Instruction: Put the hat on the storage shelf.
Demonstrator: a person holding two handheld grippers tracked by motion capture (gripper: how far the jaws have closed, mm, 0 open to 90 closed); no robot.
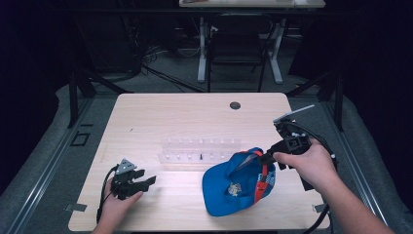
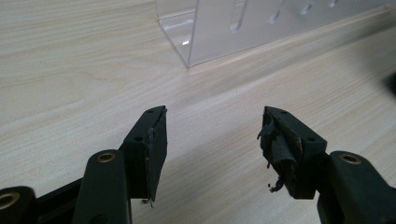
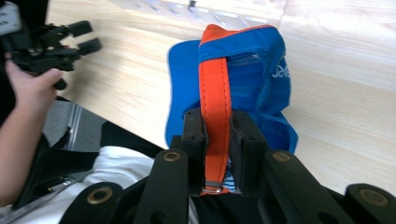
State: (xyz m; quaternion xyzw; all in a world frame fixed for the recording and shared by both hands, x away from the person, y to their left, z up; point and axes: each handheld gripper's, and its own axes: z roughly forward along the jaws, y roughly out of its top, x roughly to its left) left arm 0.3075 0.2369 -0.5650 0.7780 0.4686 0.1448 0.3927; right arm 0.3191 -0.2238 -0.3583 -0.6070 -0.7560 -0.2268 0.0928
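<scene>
The right gripper (image 3: 217, 135) has its fingers clenched on the orange strap (image 3: 215, 88) of a blue cap (image 1: 234, 183), which lies on the bench (image 1: 170, 117) at its near right. The left gripper (image 1: 146, 180) rests low at the near left, fingers released and holding nothing. Between them, farther back, stands a clear acrylic rack (image 1: 199, 151) with one small dark piece (image 1: 201, 157) in it.

showing black two-jaw grippers (image 1: 146, 184) (image 3: 217, 140) with brass-coloured pivot screws, trailing black cables, wearing a grey three-cornered plate (image 1: 126, 165).
</scene>
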